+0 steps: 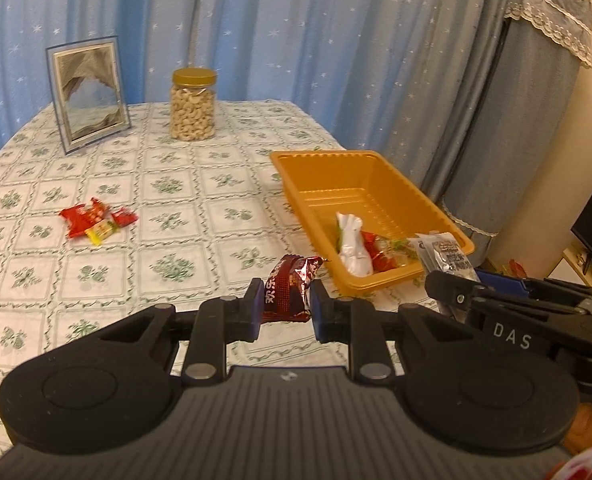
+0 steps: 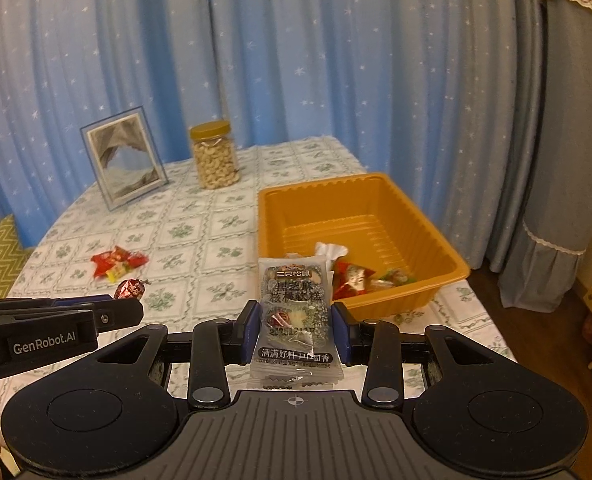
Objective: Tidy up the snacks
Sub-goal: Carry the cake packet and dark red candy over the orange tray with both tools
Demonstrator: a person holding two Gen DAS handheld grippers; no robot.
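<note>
My left gripper [image 1: 286, 306] is shut on a dark red snack packet [image 1: 290, 294], held above the tablecloth just left of the orange tray [image 1: 324, 164]. My right gripper [image 2: 294, 328] is shut on a grey snack packet [image 2: 294, 312], held in front of the orange tray [image 2: 448, 252]. That grey packet [image 1: 446, 256] also shows at the tray's near right corner in the left wrist view. The tray holds a white packet [image 1: 352, 246] and red wrapped sweets [image 1: 382, 254]. A small pile of red and yellow sweets [image 1: 94, 220] lies on the table to the left.
A jar of cashews [image 1: 193, 106] and a framed picture [image 1: 88, 94] stand at the table's far side before blue curtains. A cloth-covered tall object [image 1: 528, 120] stands right of the table. The floral tablecloth [image 1: 176, 184] spreads between pile and tray.
</note>
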